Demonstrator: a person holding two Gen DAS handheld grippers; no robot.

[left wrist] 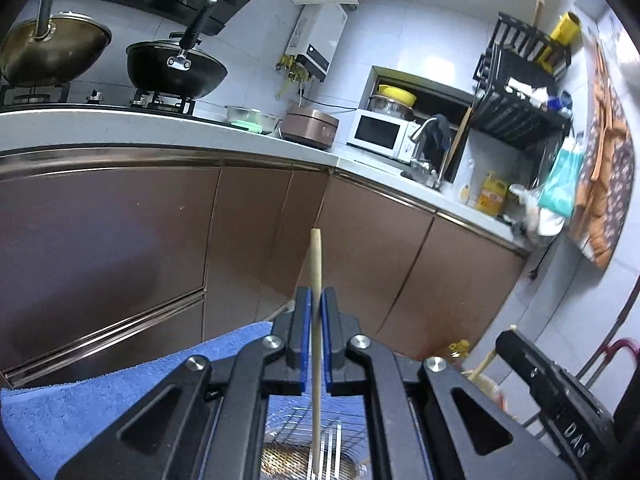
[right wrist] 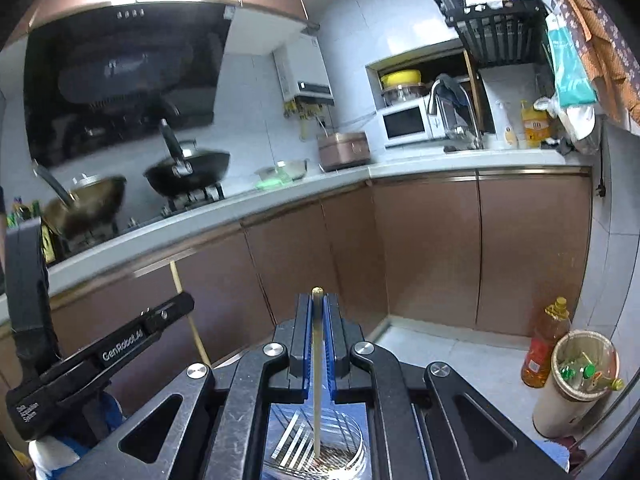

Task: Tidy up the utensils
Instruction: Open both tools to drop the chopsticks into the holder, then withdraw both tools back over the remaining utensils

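The left gripper (left wrist: 317,300) has its blue-padded fingers (left wrist: 305,320) clamped on a pale wooden chopstick (left wrist: 316,264), which rises past the fingertips and runs back down between the arms toward the camera. The right gripper (right wrist: 318,308) is clamped the same way on a second chopstick (right wrist: 317,344), whose tip only just clears its fingers (right wrist: 329,332). Under each gripper, close to the lens, lies a round wire-mesh basket (right wrist: 352,452) with metal utensils (right wrist: 294,440) in it, and a blue towel (left wrist: 80,396) spreads out to the near left in the left view. Nothing stands between the fingertips and the brown cabinet doors (left wrist: 120,232) ahead. Above them runs the white bench (left wrist: 168,128), carrying two woks (left wrist: 176,68) on the stove at the far left, a glass bowl (left wrist: 252,118) with a green lid, a brown cooker (left wrist: 310,126) and a white microwave (left wrist: 380,134). Farther right are a tap (left wrist: 426,132), a black dish rack (left wrist: 520,92) and a yellow bottle (left wrist: 490,198). On the floor at the right of the right view stand an oil bottle (right wrist: 546,344) and a bin (right wrist: 576,380). Each gripper's black body shows at the edge of the other's view.
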